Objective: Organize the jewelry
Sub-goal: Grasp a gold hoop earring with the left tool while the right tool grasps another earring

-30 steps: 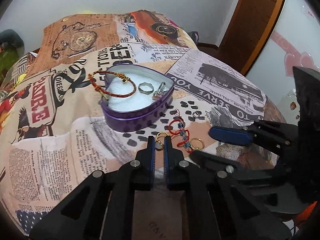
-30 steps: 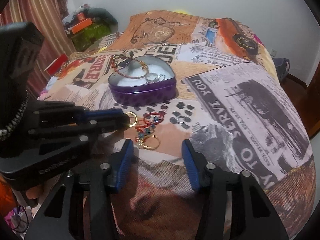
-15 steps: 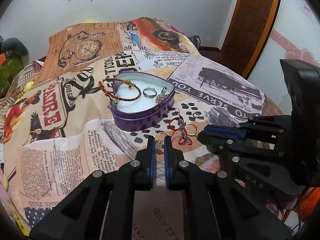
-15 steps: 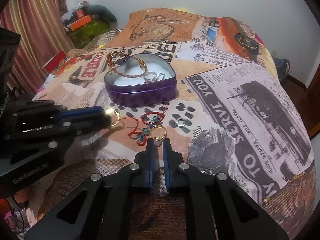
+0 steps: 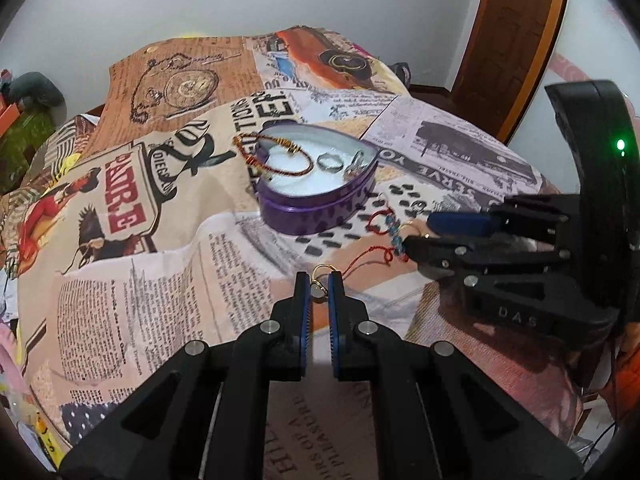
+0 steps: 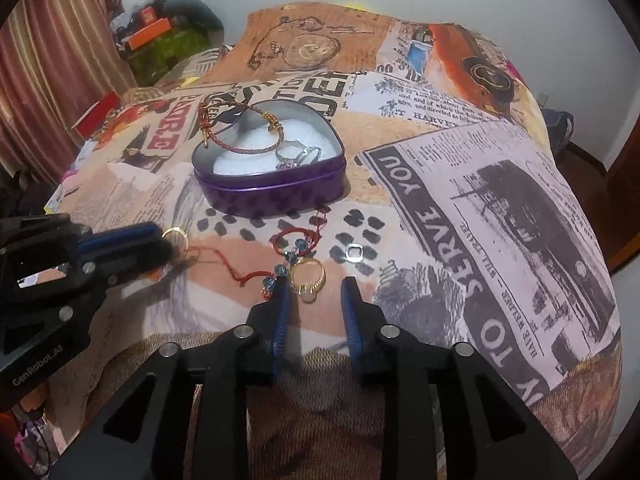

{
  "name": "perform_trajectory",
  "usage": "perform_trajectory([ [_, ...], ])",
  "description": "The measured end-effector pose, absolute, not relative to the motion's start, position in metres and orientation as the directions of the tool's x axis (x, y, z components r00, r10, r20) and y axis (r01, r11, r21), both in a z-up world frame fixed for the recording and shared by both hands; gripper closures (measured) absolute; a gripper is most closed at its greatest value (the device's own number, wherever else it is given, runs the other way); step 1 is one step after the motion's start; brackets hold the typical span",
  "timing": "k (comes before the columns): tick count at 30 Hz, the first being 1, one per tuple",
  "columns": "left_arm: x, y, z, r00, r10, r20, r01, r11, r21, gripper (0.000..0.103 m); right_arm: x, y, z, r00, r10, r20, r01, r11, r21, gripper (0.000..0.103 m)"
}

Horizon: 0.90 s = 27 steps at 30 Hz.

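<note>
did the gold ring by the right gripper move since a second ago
Yes. In the right wrist view the gold ring lay close under the red cord bracelet; now it sits nearer the camera, between the opening jaws of the right gripper.

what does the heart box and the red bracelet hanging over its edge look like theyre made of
Heart box: likely thin metal tin, with a glossy purple painted wall and a bare silvery inner wall that reflects light. Red bracelet: looks like braided cord, going by its twisted texture, with small gold-coloured metal fittings.

Tin (image 6: 272,194): on the cloth (image 6: 500,208), behind the loose pieces.
In tin: bracelet (image 6: 240,136) over the rim, rings (image 6: 298,156).
Before tin: cord (image 6: 296,240), ring (image 6: 308,276), small ring (image 6: 354,253) right.
</note>
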<state>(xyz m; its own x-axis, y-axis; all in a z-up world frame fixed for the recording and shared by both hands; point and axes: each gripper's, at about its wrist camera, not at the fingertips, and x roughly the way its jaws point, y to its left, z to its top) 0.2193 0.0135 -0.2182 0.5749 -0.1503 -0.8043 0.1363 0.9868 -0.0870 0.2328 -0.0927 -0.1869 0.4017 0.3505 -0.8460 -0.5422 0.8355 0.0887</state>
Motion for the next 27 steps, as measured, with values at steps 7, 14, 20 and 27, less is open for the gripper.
perform_trajectory([
  [7, 0.219, 0.016, -0.224, 0.564, -0.162, -0.81, 0.134, 0.986, -0.104, 0.096, 0.235, -0.087, -0.19, 0.426, 0.35, -0.834, -0.566, 0.823, 0.057, 0.074],
  [14, 0.218, 0.016, -0.22, 0.576, -0.163, -0.801, 0.13, 0.986, -0.107, 0.096, 0.232, -0.084, -0.189, 0.425, 0.371, -0.825, -0.592, 0.804, 0.057, 0.087],
  [20, 0.217, 0.018, -0.206, 0.602, -0.158, -0.782, 0.126, 0.987, -0.102, 0.096, 0.234, -0.088, -0.184, 0.449, 0.367, -0.815, -0.568, 0.821, 0.056, 0.096],
  [27, 0.216, 0.02, -0.189, 0.637, -0.15, -0.756, 0.121, 0.988, -0.094, 0.096, 0.23, -0.094, -0.174, 0.469, 0.383, -0.796, -0.555, 0.829, 0.072, 0.096],
])
